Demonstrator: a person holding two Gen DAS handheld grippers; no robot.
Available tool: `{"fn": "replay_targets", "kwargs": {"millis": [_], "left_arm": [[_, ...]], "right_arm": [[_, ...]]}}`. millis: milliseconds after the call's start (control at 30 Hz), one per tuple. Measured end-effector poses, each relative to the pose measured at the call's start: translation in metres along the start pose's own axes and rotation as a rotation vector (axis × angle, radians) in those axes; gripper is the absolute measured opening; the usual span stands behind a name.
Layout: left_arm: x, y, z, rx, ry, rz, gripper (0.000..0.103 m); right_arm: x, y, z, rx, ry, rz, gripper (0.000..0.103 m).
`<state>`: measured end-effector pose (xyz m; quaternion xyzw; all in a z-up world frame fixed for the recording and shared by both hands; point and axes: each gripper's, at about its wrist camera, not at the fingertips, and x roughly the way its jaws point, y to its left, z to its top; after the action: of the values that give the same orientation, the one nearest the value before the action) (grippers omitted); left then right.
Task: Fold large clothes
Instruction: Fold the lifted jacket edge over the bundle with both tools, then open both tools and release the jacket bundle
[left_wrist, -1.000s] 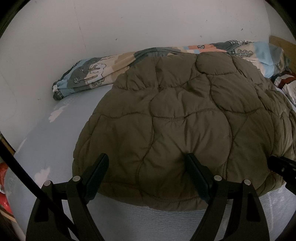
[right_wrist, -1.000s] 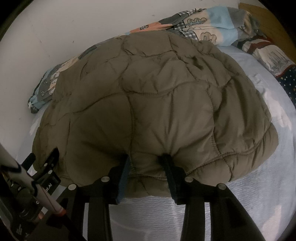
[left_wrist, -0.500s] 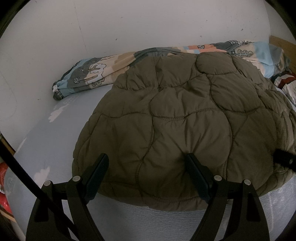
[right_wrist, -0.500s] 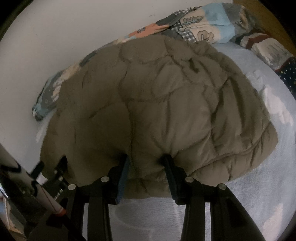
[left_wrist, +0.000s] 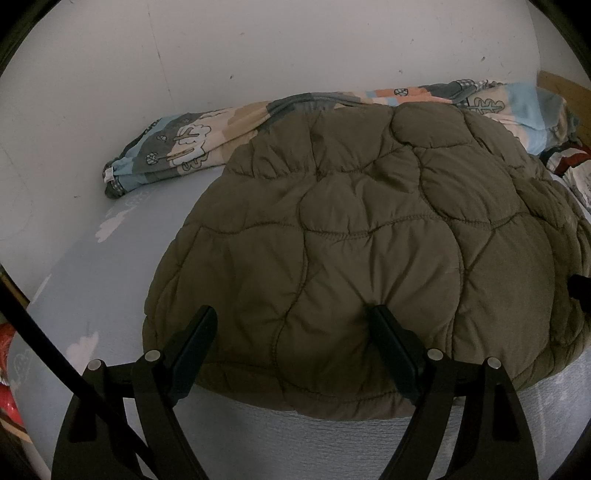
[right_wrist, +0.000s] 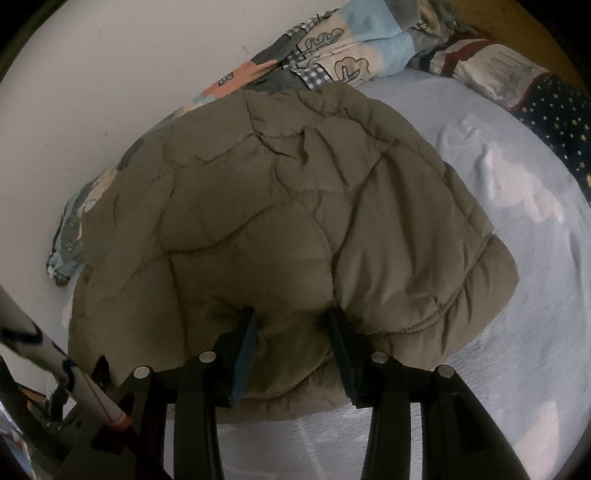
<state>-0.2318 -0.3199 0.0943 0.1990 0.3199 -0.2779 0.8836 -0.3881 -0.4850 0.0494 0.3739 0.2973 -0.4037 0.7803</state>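
The olive quilted jacket (left_wrist: 369, 251) lies bunched on your pale blue bed (left_wrist: 110, 266), against a patterned blanket (left_wrist: 177, 147). Your right tongs (right_wrist: 291, 332) pinch its near hem; your left tongs (left_wrist: 295, 325) are spread wide over its edge.

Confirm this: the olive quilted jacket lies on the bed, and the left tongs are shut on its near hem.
Not quite. In the left wrist view the left tongs stand wide open over the olive quilted jacket, gripping nothing. The jacket does lie on the bed.
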Motion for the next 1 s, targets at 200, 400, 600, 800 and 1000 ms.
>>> {"fn": "replay_targets", "kwargs": {"millis": [200,400,600,800,1000], "left_arm": [[0.0,-0.001,0.0,-0.003,0.002,0.0,0.084],[0.0,0.0,0.0,-0.004,0.003,-0.001,0.084],[0.001,0.009,0.002,-0.033,0.032,-0.034,0.084],[-0.002,0.022,0.005,-0.067,0.061,-0.073,0.084],[-0.005,0.076,0.013,-0.257,0.101,-0.159,0.084]], "right_arm": [[0.001,0.002,-0.002,-0.003,0.007,0.001,0.046],[-0.002,-0.003,0.0,0.019,0.017,0.022,0.047],[-0.013,-0.012,0.004,0.081,0.0,0.042,0.048],[-0.014,-0.017,0.004,0.109,0.012,0.045,0.048],[-0.026,-0.028,0.008,0.127,-0.012,0.032,0.056]]}}
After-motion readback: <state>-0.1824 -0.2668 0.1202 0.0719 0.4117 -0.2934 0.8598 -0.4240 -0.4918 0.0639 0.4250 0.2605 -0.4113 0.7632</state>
